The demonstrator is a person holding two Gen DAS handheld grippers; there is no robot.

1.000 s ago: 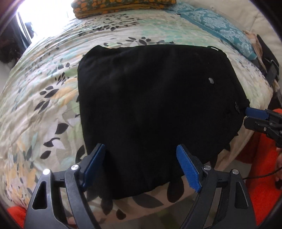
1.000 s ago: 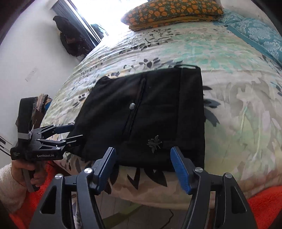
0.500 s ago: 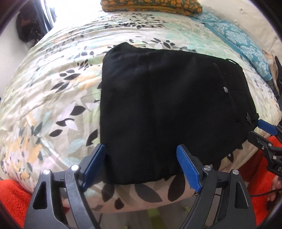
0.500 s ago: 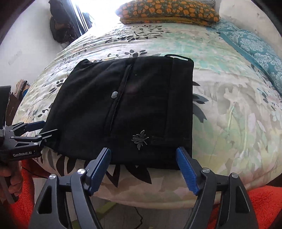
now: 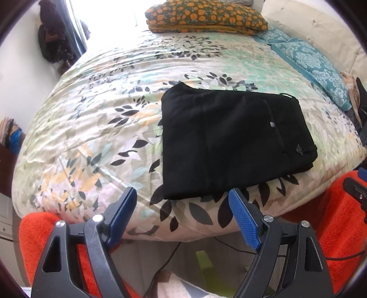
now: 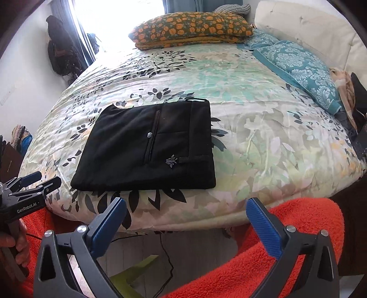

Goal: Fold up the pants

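The black pants are seen folded into a compact rectangle at centre frame on the floral bed, nothing apparently left, while the left hand-held gripper is held released and the right hand-held gripper's empty jaws are opening.

Bright daylight floods through a window beyond a bed spread with a leaf-print quilt, an orange-flowered pillow, teal pillows and a cream tufted headboard, beside white walls.
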